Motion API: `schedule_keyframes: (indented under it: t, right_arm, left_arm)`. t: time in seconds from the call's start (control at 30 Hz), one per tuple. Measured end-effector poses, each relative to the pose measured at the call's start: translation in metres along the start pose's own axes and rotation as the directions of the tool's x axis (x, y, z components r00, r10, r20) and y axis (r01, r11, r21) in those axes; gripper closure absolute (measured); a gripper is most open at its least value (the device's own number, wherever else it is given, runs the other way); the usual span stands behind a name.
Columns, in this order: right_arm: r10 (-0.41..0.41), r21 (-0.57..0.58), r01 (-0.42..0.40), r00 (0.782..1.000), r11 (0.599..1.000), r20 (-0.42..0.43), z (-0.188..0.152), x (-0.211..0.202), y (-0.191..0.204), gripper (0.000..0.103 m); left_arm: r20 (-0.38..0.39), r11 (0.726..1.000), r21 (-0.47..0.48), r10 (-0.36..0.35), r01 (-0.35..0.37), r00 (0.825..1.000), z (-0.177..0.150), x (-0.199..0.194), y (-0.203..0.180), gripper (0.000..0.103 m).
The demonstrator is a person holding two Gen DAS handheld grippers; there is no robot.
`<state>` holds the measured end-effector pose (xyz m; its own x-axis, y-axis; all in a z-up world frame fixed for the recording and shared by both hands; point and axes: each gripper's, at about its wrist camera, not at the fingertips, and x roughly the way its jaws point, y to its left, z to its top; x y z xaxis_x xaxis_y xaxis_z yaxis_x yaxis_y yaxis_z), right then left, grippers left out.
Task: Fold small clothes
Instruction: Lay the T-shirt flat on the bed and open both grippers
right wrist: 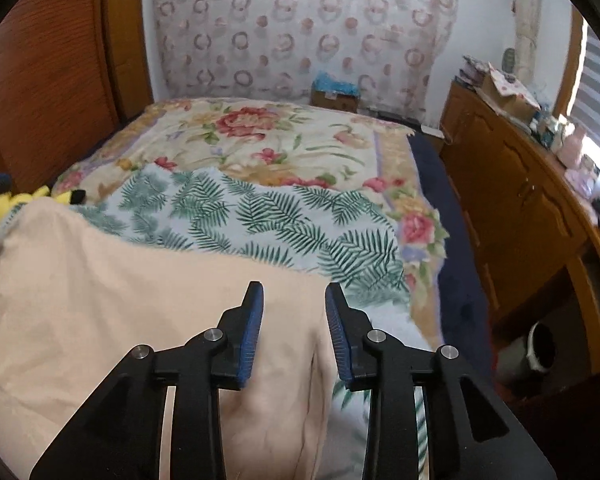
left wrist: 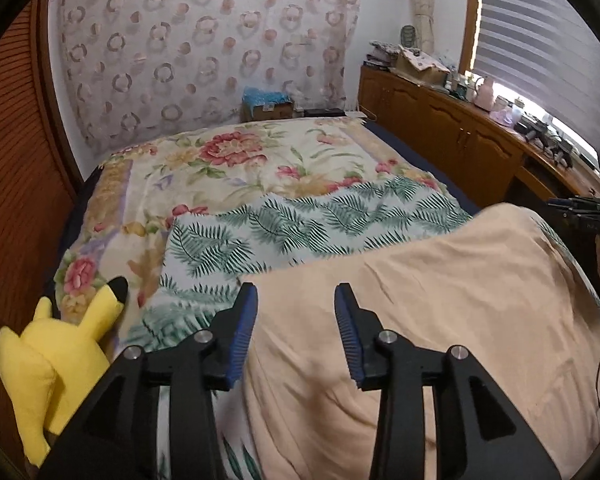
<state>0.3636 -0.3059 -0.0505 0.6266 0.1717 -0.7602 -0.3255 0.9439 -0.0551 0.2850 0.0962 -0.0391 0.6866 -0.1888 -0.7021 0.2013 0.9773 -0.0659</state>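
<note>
A: Claws first. Logging left claw (left wrist: 295, 290) as parted, pads clear of cloth, pinching nothing.

B: Logging right claw (right wrist: 294, 288) likewise: parted, pressing on nothing, hanging over the far right corner of the peach garment (right wrist: 120, 280).

A: Placing the garment: lying spread on the fern-print sheet (left wrist: 300, 224), with the floral blanket (left wrist: 220, 152) beneath, all on the bed. Putting left claw at its far left corner, just above the edge.

B: Noting the yellow plush (left wrist: 60, 344) off to the left, apart from the garment, not interfering.

A: Judging progress now. Seeing a straight far edge, a broad flat face and few wrinkles. Also seeing what looks like a doubled lip along the right side in the right wrist view.

B: Reading that as one fold probably laid down, though not swearing to it. Losing the near end under the claws.

A: Not making out sleeves, collar or legs, so not naming the garment's kind.

B: Looking too broad for a finished bundle. Guessing at least one more fold remaining, then squaring of edges.

A: Finding no stack of finished pieces and no further clothes waiting in either view.

B: Marking as underway, likely early to middle, with nothing gripped at present.
</note>
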Motion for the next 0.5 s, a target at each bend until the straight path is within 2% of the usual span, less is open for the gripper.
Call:
schedule_keyframes:
  t: [0.1,0.27,0.33,0.4,0.5]
  right_arm:
    - [0.019,0.015,-0.019,1.0,1.0,-0.004,-0.012,-0.018,0.004,0.07]
    - [0.059,0.057,-0.057,0.998,0.997,-0.035,-0.041,-0.04,0.013,0.061]
    - [0.07,0.056,-0.067,0.996,0.996,-0.05,-0.051,-0.044,0.019,0.05]
    - [0.081,0.057,-0.077,0.994,0.995,-0.071,-0.06,-0.048,0.025,0.044]
    - [0.078,0.066,-0.073,0.993,0.995,-0.084,-0.071,-0.052,0.03,0.044]
  left_arm:
    - [-0.031,1.0,-0.01,-0.001,0.001,1.0,-0.016,-0.005,-0.007,0.065]
    - [-0.089,0.999,-0.011,-0.041,0.04,0.995,-0.042,-0.01,-0.014,0.065]
    - [-0.105,1.0,0.0,-0.023,0.023,0.994,-0.05,-0.012,-0.016,0.065]
    - [-0.113,1.0,-0.013,-0.027,0.026,0.993,-0.056,-0.015,-0.016,0.065]
    - [-0.12,0.999,-0.041,-0.038,0.033,0.992,-0.064,-0.019,-0.015,0.065]
